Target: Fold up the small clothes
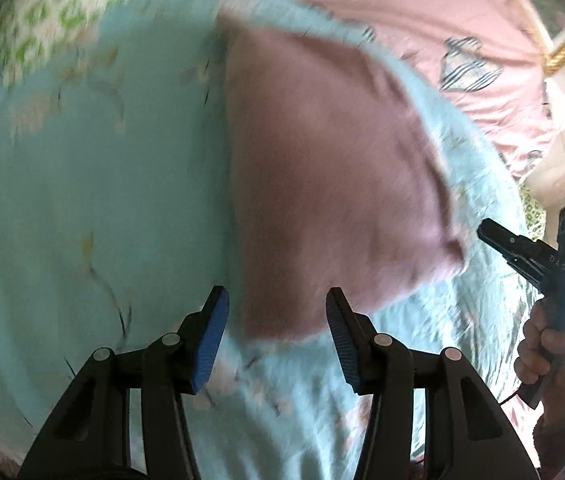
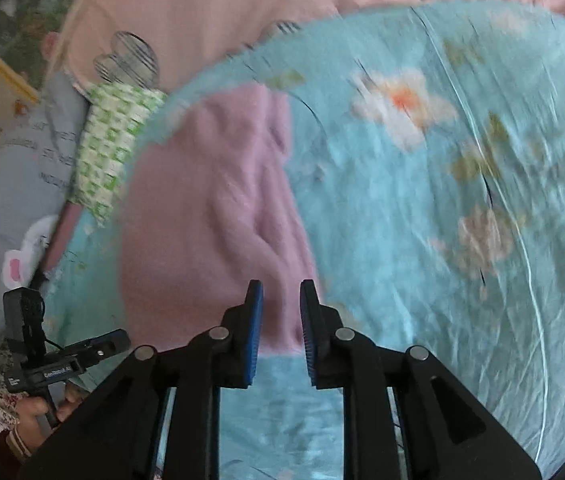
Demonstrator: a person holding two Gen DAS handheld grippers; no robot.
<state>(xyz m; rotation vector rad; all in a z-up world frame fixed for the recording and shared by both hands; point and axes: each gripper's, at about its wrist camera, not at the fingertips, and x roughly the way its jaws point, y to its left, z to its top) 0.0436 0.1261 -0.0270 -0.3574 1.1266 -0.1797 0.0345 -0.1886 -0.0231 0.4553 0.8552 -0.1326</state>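
A folded pink fleece garment [image 1: 334,184] lies on a light blue flowered blanket [image 1: 94,200]. My left gripper [image 1: 278,320] hangs open and empty just above the garment's near edge. In the right wrist view the same garment [image 2: 210,220] lies ahead and to the left. My right gripper [image 2: 281,320] is open with a narrow gap, empty, above the garment's near right corner. Each gripper shows in the other's view, the right one [image 1: 494,240] at the far right, the left one [image 2: 118,340] at the lower left. Both views are blurred.
A pink sheet with striped prints [image 1: 422,12] lies beyond the blanket. A green-and-white patterned cloth [image 2: 114,140] and a grey garment with a white bunny patch [image 2: 14,184] lie at the left of the right wrist view.
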